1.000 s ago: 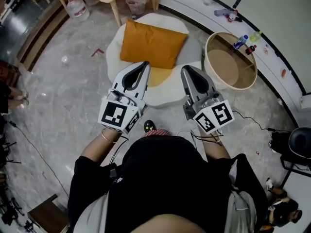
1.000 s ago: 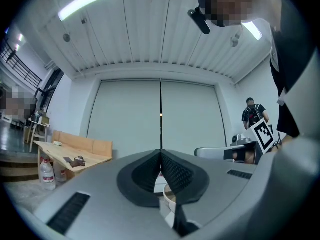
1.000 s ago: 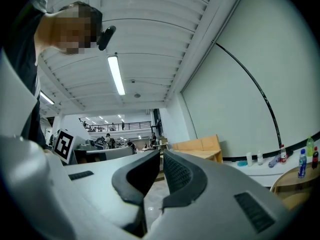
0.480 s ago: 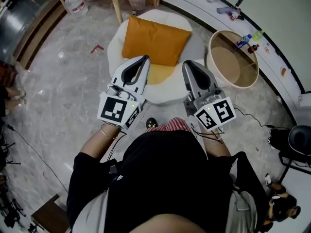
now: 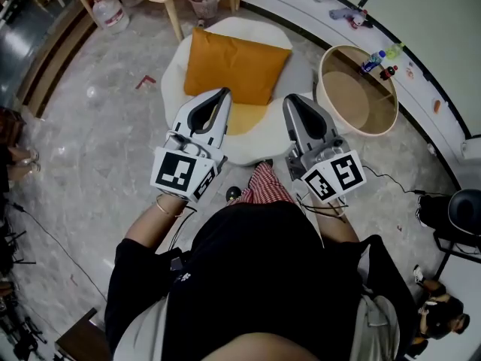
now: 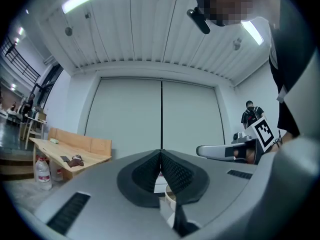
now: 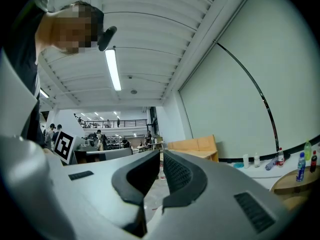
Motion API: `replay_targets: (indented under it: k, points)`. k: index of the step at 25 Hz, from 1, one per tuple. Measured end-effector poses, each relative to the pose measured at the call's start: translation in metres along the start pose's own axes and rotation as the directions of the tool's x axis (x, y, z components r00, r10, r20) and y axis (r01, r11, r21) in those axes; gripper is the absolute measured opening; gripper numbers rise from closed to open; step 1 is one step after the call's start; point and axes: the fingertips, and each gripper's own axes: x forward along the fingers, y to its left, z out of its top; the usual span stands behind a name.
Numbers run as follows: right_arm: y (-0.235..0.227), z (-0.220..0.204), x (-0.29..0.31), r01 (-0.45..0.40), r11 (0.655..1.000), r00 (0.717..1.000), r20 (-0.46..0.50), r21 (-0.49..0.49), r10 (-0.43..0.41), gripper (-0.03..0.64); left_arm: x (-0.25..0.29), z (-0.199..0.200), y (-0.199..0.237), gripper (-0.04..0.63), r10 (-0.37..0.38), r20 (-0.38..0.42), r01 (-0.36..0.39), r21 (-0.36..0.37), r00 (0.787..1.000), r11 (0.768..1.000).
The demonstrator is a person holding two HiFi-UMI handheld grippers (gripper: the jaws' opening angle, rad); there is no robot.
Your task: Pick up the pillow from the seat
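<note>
Both grippers were held level in front of the person's torso. Left gripper (image 5: pixel 223 93): jaws together, nothing between them, as the left gripper view confirmed (image 6: pixel 161 156). Right gripper (image 5: pixel 291 99): jaws likewise shut and empty (image 7: pixel 161 156). Both tips were over the near part of the white seat (image 5: pixel 174 68). The orange pillow (image 5: pixel 234 65) lay on the seat's far half, just ahead of both tips and roughly centred between them. Contact with the left tip could not be judged. A round tub (image 5: pixel 325 75) stood right of the seat.
</note>
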Motion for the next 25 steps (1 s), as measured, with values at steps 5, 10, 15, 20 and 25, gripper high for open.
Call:
replay_targets:
  k: [5, 10, 15, 20, 25]
  points:
    - [-0.03, -0.001, 0.006, -0.006, 1.0, 1.0, 0.007, 0.015, 0.006, 0.023, 0.025, -0.001, 0.003, 0.009, 0.023, -0.02, -0.023, 0.02, 1.0, 1.0]
    - [-0.058, -0.002, 0.02, -0.009, 1.0, 1.0, 0.007, 0.027, 0.009, 0.023, 0.048, -0.004, 0.012, 0.009, 0.031, -0.038, -0.03, 0.021, 0.999, 0.999]
    - [-0.077, -0.006, 0.035, -0.012, 0.999, 1.0, 0.002, 0.036, 0.012, 0.023, 0.07, -0.004, 0.027, 0.009, 0.062, -0.015, -0.061, 0.033, 0.998, 0.998]
    - [-0.099, -0.01, 0.049, -0.01, 0.999, 1.0, -0.011, 0.042, 0.011, 0.024, 0.094, -0.012, 0.037, 0.009, 0.06, -0.029, -0.059, 0.027, 0.998, 0.998]
    - [-0.121, -0.021, 0.064, -0.01, 0.999, 0.999, -0.035, 0.051, 0.012, 0.025, 0.113, -0.019, 0.05, 0.009, 0.071, -0.03, -0.07, 0.035, 0.997, 0.997]
